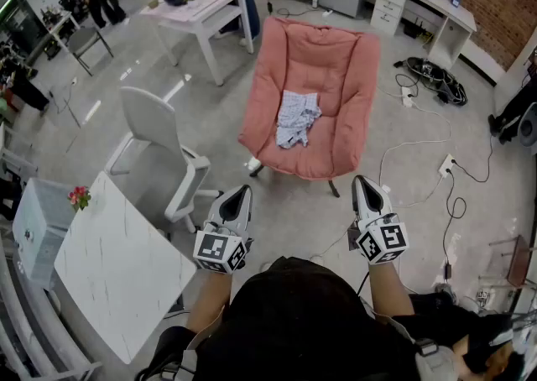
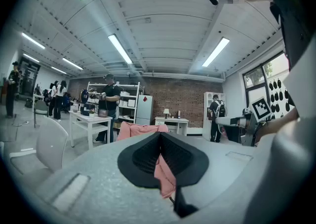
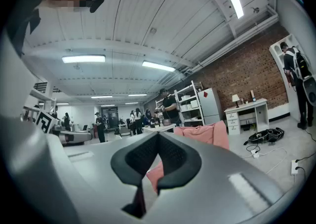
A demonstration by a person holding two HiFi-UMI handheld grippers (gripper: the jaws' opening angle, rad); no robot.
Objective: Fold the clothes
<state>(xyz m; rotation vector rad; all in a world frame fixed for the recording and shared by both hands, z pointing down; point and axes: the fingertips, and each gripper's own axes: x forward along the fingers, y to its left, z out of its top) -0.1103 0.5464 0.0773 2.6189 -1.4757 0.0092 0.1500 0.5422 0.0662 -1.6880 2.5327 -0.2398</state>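
At twelve o'clock from the closed, empty left gripper (image 1: 242,190) and right gripper (image 1: 362,180), the crumpled garment (image 1: 298,117) on the chair (image 1: 336,60) may bunch if pinched blindly.

Pink armchair (image 1: 336,60), white swivel chair (image 1: 151,119), marble table (image 1: 117,270)

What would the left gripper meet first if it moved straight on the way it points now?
Probably the pink padded armchair: it shows directly beyond the shut left gripper, across a stretch of grey floor. Depth is hard to judge.
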